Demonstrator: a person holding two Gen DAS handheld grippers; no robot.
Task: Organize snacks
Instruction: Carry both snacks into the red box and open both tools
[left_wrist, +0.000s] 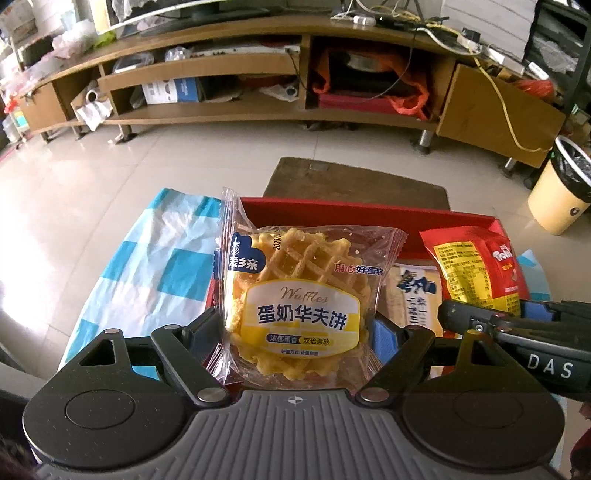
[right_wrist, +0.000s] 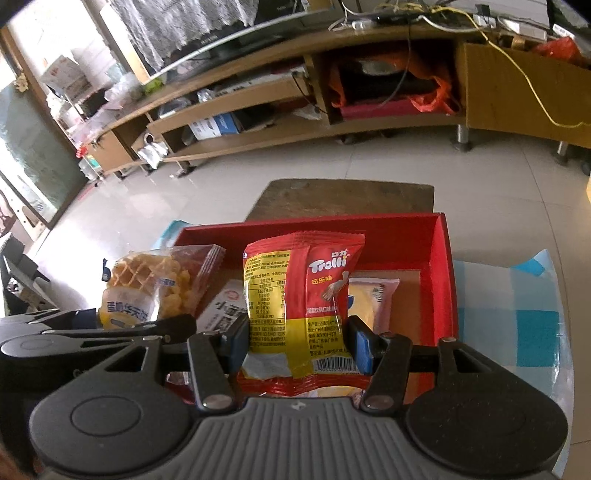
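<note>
My left gripper (left_wrist: 295, 332) is shut on a clear waffle packet (left_wrist: 295, 291) with a yellow and white label, held over the left part of a red box (left_wrist: 369, 212). In the right wrist view my right gripper (right_wrist: 297, 343) is shut on a red and yellow Trolli gummy bag (right_wrist: 299, 295), held upright above the same red box (right_wrist: 439, 280). The waffle packet (right_wrist: 147, 291) and the left gripper's body show at the left of that view. The Trolli bag (left_wrist: 476, 273) shows at the right of the left wrist view. Other packets lie inside the box.
The box sits on a blue and white checked cloth (left_wrist: 155, 266). In it lie a white packet with dark print (left_wrist: 417, 295) and a pale pink packet (right_wrist: 373, 299). A brown stool (right_wrist: 343, 199) stands behind the box, a wooden TV cabinet (left_wrist: 258, 92) farther back, a cream bin (left_wrist: 561, 188) at right.
</note>
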